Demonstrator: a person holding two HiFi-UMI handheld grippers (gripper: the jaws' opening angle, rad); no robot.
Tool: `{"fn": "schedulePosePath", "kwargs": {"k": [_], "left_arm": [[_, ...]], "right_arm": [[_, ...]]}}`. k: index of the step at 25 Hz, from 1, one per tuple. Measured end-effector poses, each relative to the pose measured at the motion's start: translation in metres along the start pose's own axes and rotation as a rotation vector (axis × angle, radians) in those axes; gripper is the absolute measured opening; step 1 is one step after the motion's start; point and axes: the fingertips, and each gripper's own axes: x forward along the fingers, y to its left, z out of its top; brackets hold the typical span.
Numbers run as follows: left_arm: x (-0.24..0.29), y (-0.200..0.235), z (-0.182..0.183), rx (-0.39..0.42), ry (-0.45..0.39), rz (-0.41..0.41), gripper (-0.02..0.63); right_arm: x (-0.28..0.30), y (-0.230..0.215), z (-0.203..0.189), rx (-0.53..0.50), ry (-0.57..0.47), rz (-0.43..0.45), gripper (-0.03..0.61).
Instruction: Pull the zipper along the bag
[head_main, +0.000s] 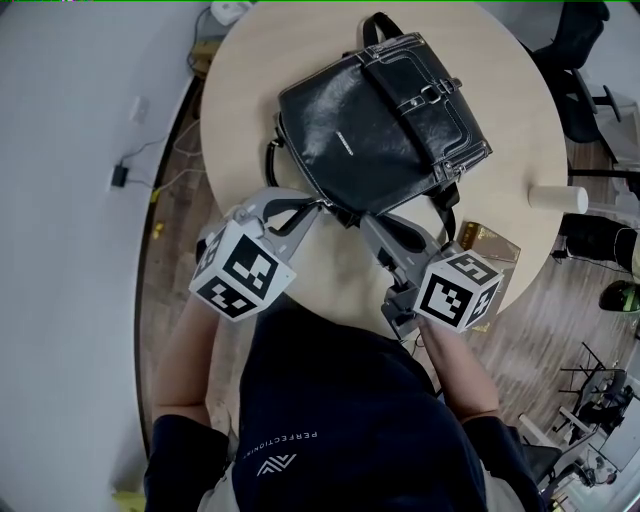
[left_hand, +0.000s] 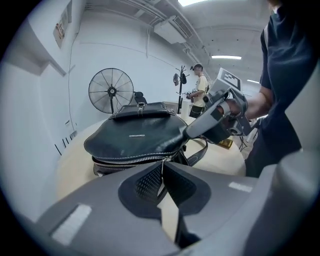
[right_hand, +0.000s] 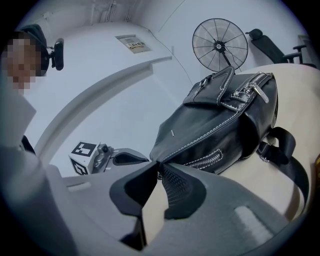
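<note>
Bag: a black leather bag (head_main: 375, 125) lies flat near the middle of the round table (head_main: 250, 70), buckled flap pocket facing up, zipped edge turned toward the person.
Zipper: the silver zipper (left_hand: 127, 161) runs along that near edge, and its pull tab (left_hand: 162, 165) sits at the end of the visible teeth, by the grippers.
Left gripper: the left gripper (head_main: 320, 206) has its jaws almost together, with the thin pull tab pinched between the pads.
Right gripper: the right gripper (right_hand: 159, 169) is just beside it, jaws narrow and nipping the bag's near corner seam.
Strap: the shoulder strap (right_hand: 289, 162) loops on the table beside the bag, close to the right gripper.
On the table: a white cylinder (head_main: 558, 198) at the rim and a gold packet (head_main: 488, 243) near the edge, both apart from the bag.
Around: a standing fan (left_hand: 111, 91), a coat stand (left_hand: 181, 82), a person (left_hand: 200, 92) beyond the table, an office chair (head_main: 585, 60), and a cable (head_main: 150, 165) on the floor.
</note>
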Motion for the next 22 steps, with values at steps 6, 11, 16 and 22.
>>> {"fn": "schedulePosePath", "kwargs": {"k": [6, 11, 16, 22], "left_arm": [[-0.007, 0.018, -0.008, -0.039, -0.007, 0.025, 0.031], [-0.006, 0.021, -0.008, -0.033, -0.003, 0.022, 0.031], [-0.008, 0.032, -0.01, -0.035, 0.004, 0.045, 0.032], [-0.011, 0.052, -0.013, -0.037, 0.021, 0.09, 0.033]], "right_arm": [[0.002, -0.001, -0.001, -0.007, 0.008, 0.001, 0.032], [0.001, -0.002, -0.001, -0.004, 0.01, 0.002, 0.032], [0.002, -0.001, -0.001, -0.014, 0.014, -0.001, 0.031], [0.001, 0.001, -0.002, -0.012, 0.017, 0.002, 0.029]]}}
